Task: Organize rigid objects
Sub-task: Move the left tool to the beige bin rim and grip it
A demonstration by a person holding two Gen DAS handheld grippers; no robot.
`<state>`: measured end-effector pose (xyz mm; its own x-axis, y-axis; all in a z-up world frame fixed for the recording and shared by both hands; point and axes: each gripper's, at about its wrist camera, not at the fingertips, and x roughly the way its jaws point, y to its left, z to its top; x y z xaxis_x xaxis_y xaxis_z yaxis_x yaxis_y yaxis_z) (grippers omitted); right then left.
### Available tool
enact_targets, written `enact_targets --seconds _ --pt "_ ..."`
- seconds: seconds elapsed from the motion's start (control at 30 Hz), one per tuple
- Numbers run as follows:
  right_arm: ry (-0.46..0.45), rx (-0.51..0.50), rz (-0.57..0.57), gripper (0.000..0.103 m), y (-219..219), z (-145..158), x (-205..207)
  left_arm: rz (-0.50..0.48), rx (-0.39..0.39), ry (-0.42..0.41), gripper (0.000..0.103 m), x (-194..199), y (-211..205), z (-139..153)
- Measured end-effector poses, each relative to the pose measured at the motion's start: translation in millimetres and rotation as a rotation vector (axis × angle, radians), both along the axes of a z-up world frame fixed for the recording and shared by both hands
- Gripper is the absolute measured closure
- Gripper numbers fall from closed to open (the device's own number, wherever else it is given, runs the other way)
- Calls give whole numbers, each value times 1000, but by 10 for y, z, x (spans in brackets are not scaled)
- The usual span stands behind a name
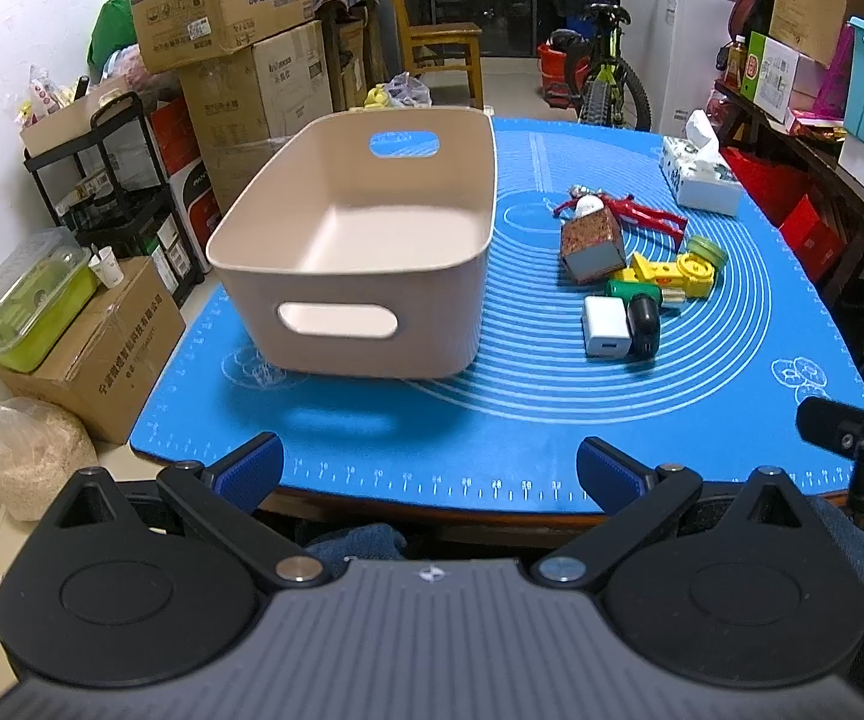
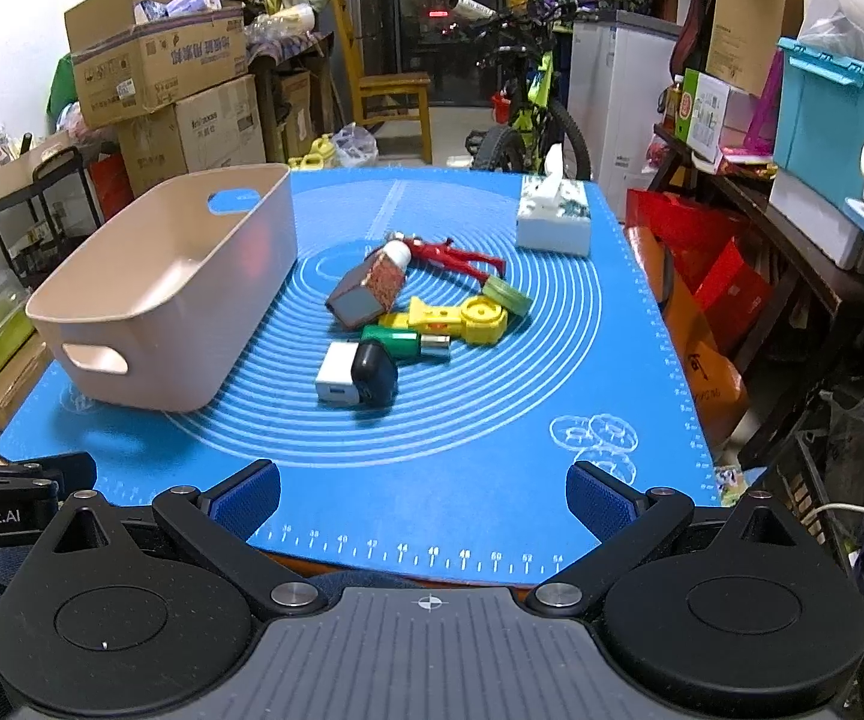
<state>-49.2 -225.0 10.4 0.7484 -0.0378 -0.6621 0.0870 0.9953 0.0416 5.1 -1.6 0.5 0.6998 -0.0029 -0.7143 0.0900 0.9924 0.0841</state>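
Observation:
An empty beige bin [image 1: 288, 240] [image 2: 132, 300] stands on the left of the blue mat [image 1: 492, 420] [image 2: 462, 420]. A pile of small items lies to its right: a white charger [image 1: 606, 325] [image 2: 338, 377], a black object [image 1: 644, 324] [image 2: 376, 379], a green piece [image 1: 633, 290] [image 2: 393, 341], a yellow toy [image 1: 681, 273] [image 2: 462, 318], a patterned carton [image 1: 591, 243] [image 2: 369, 291], a red figure [image 1: 642, 210] [image 2: 450, 255] and a green lid [image 1: 707, 250] [image 2: 507, 294]. My left gripper [image 1: 429, 471] and right gripper [image 2: 423, 495] are open and empty over the mat's near edge.
A tissue box [image 1: 699, 177] [image 2: 554, 216] sits at the mat's far right. Cardboard boxes [image 1: 222, 0], a black cart [image 1: 114, 192], a chair [image 2: 387, 96] and a bicycle [image 2: 528, 114] surround the table. Shelves with boxes [image 2: 822, 138] stand at the right.

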Motion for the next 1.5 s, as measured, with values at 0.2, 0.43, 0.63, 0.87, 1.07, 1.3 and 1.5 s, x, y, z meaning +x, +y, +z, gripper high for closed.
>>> enact_targets --seconds 0.2,0.43,0.63,0.87,1.07,1.3,1.5 --pt "-38 8 12 2 30 99 123 32 4 -79 0 185 100 224" --pt "-65 8 32 2 102 147 491 107 40 -151 0 661 363 384" --pt "-36 2 30 2 150 15 880 175 -29 -136 0 1122 700 443" --pt "28 13 4 5 156 -222 1370 236 -22 -116 1 1586 935 425" --pt "99 14 -18 9 166 -468 1717 206 -20 -27 1 1895 1097 242" --pt "178 6 -40 16 200 -708 1929 162 -50 73 7 2051 1329 -26" --pt "227 17 -71 24 219 -873 1977 178 -62 135 23 2097 1475 -197"
